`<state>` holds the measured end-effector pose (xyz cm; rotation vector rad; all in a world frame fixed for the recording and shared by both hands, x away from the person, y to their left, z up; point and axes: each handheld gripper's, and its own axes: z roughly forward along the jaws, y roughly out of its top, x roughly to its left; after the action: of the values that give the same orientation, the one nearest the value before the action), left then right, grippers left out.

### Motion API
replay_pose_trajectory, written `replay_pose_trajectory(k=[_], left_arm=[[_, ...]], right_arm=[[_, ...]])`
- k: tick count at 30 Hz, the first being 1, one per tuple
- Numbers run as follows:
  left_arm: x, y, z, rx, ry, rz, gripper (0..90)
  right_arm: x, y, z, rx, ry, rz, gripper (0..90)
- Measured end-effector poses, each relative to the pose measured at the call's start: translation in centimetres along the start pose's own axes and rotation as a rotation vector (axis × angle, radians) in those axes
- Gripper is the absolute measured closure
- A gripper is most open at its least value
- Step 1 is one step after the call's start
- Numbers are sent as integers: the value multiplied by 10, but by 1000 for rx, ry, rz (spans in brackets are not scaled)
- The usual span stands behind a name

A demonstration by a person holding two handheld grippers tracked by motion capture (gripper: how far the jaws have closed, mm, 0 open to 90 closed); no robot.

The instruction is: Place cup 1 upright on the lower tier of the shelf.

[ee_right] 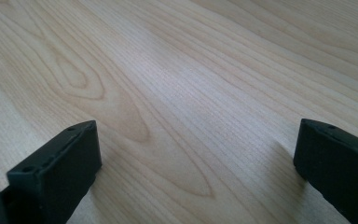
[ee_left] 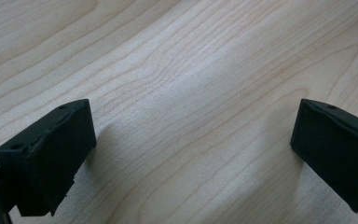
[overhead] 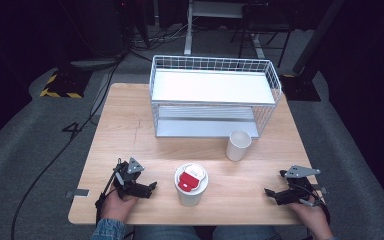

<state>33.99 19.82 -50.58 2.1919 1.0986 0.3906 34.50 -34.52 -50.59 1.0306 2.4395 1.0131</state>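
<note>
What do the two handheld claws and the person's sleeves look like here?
Both are black. The left claw and right claw each carry a grey three-cornered plate on top. Their jaws are blocky black pads with small holes. The left forearm wears a blue denim sleeve.

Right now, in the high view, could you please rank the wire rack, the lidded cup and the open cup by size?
1. Wire rack, clearly largest.
2. Lidded cup.
3. Open cup; it sits farther from the camera, so this ranking is unsure.
</note>
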Motion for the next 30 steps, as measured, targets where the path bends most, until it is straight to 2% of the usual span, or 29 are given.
replay_pose_trajectory(k=[6, 13, 18, 19, 25, 28, 30], left_arm=[[0, 0, 0, 2, 3, -2, 5], [2, 2, 2, 2, 9, -14, 8], [4, 4, 3, 3, 9, -19, 8], [4, 4, 3, 1, 11, -17, 9], [4, 4, 3, 1, 11, -20, 9], [4, 4, 3, 1, 11, -20, 10], [4, 4, 3, 1, 11, -20, 10]], right_arm=[[1, 1, 1, -1, -12, 15, 4], [2, 1, 0, -13, -30, 36, 44], [6, 10, -1, -28, -40, 19, 44], [7, 17, -2, -40, -43, 19, 44], [8, 31, -2, -75, -28, 32, 44], [10, 46, -1, -102, -34, 14, 43], [10, 48, -1, -111, -34, 11, 43]])
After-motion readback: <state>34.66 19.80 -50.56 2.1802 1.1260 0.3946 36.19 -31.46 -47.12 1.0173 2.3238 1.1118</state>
